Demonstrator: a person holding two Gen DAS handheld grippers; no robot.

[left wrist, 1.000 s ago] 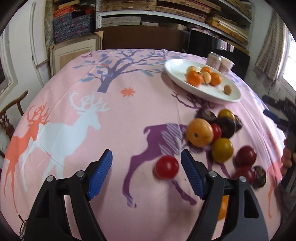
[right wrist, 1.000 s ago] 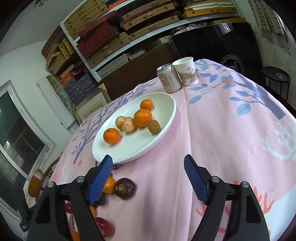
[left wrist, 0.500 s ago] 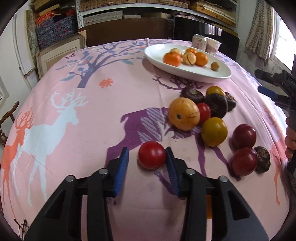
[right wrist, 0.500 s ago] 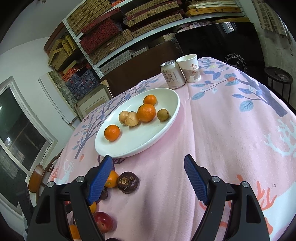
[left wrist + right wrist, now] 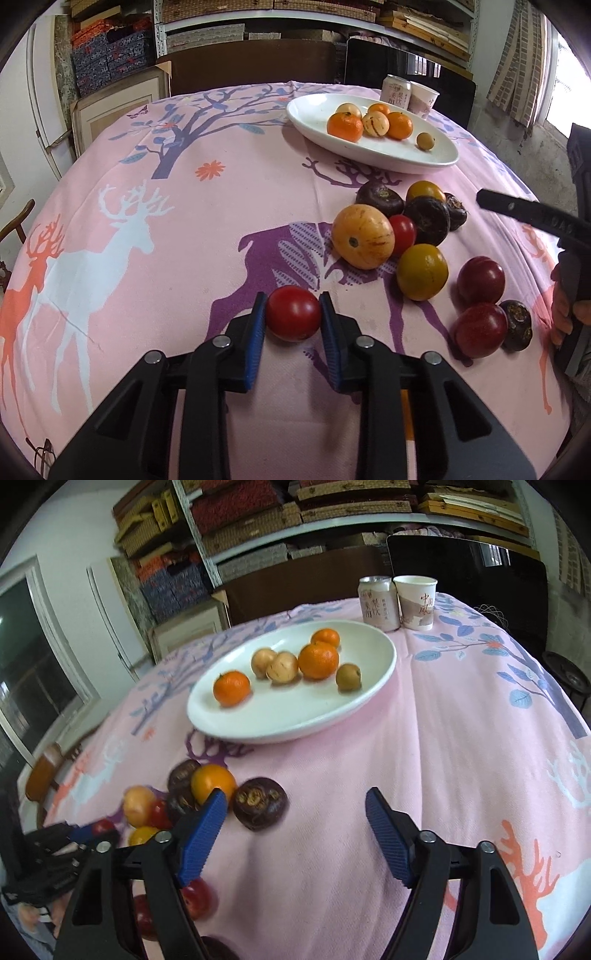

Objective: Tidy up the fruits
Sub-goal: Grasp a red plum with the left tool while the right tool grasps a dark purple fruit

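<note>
My left gripper (image 5: pixel 293 314) is shut on a red tomato (image 5: pixel 293 313) on the pink tablecloth, both blue pads touching its sides. A cluster of loose fruit lies to its right: a large yellow-orange fruit (image 5: pixel 362 236), a yellow-green one (image 5: pixel 422 272), red plums (image 5: pixel 480 280) and dark brown ones (image 5: pixel 426 220). A white plate (image 5: pixel 388 151) at the back holds oranges (image 5: pixel 345 127) and small pale fruits. My right gripper (image 5: pixel 295 812) is open and empty above the cloth, near a dark fruit (image 5: pixel 260 804), with the plate (image 5: pixel 295 723) ahead.
A drink can (image 5: pixel 378 603) and a paper cup (image 5: pixel 415 602) stand just behind the plate. The table edge curves away on all sides. Shelves, boxes and a dark cabinet stand behind the table. A wooden chair (image 5: pixel 14 225) is at the left.
My left gripper moved forward around the red tomato and closed on it. My right gripper turned left and dropped a little toward the loose fruit, staying open.
</note>
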